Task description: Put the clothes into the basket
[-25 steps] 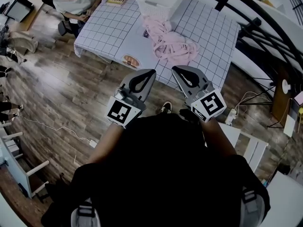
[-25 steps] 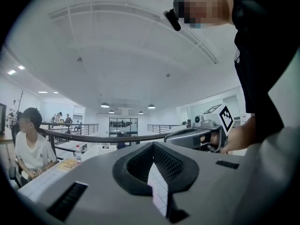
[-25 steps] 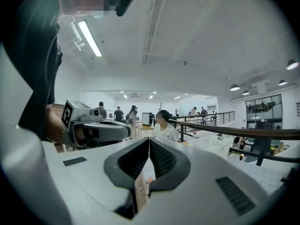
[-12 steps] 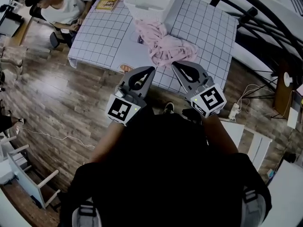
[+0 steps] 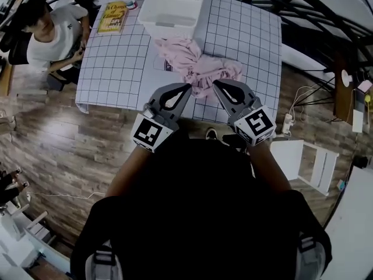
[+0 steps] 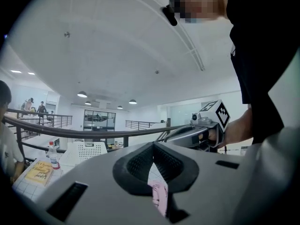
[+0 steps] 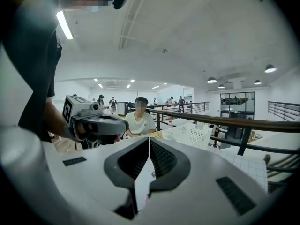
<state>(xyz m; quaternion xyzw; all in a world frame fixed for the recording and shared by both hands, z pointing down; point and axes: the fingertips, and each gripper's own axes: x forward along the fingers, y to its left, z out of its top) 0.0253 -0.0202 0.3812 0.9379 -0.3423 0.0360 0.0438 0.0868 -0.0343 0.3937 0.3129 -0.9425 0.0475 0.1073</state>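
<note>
A heap of pink clothes (image 5: 198, 67) lies on the grid-patterned table (image 5: 116, 69), just in front of a white perforated basket (image 5: 172, 4) at the far edge. My left gripper (image 5: 189, 87) and right gripper (image 5: 214, 84) hover side by side over the table's near edge, tips at the near side of the heap, both shut and empty. In the left gripper view the shut left gripper (image 6: 153, 144) shows a strip of pink clothes (image 6: 159, 196) through the gap below its tips, and the basket (image 6: 86, 151) at left. The right gripper (image 7: 149, 138) points toward the basket (image 7: 190, 132).
A person (image 5: 52, 37) sits at the table's left end. A yellow book (image 5: 113, 16) and a bottle (image 6: 53, 154) lie near the basket. A dark railing (image 5: 303, 10) runs behind the table. A white stool (image 5: 306, 165) and cables stand on the wood floor at right.
Both grippers have moved forward together from over the floor to the table's near edge, reaching the pink heap. Their jaws stay shut.
</note>
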